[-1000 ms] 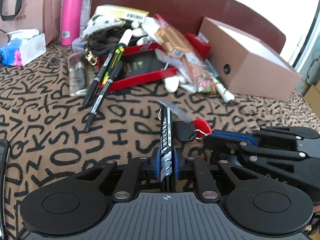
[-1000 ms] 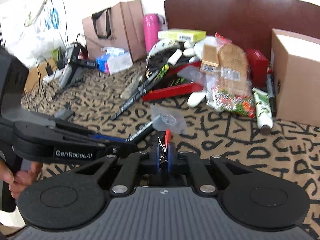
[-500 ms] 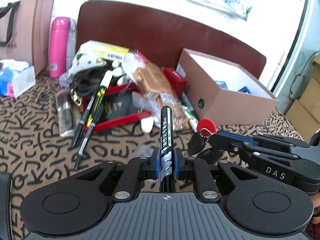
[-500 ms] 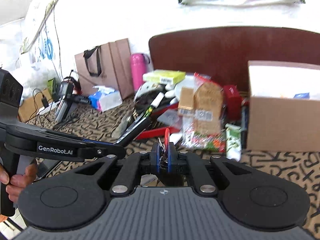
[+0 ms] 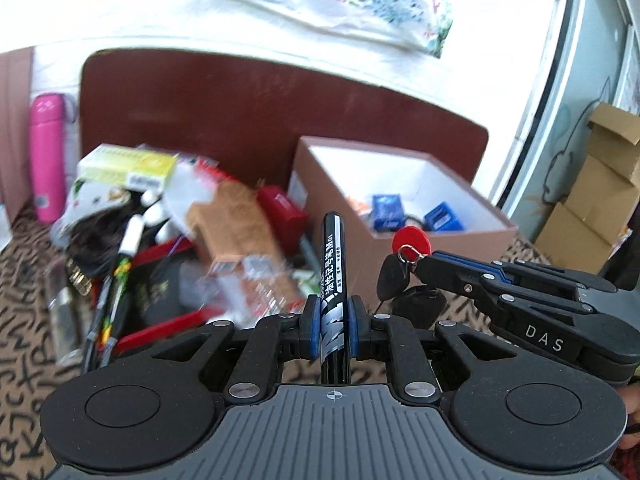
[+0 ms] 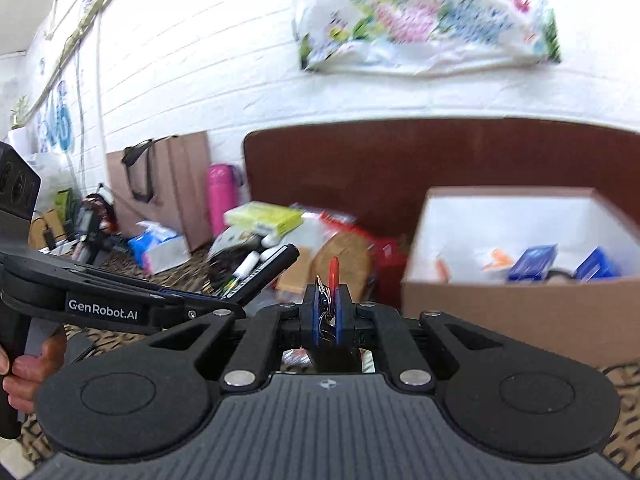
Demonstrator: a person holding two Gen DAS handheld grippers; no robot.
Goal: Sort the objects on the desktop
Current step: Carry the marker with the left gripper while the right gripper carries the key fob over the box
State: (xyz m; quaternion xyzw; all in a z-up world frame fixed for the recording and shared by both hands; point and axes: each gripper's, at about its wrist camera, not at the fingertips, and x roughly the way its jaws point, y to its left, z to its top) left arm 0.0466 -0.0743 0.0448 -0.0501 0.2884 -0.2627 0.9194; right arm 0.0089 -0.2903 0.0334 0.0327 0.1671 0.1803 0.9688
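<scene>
**Both loads lifted, heading for the box**

The carry step looks in hand. The left gripper is clamped on a black marker that juts forward, short of the cardboard box. The right gripper is pinched on a key bunch with a red tag, also just short of the box's near wall. Next, I judge, each load must clear that near rim, then drop inside. The box interior beyond the blue packets has open room; the clutter pile crowds the box's left side.
</scene>
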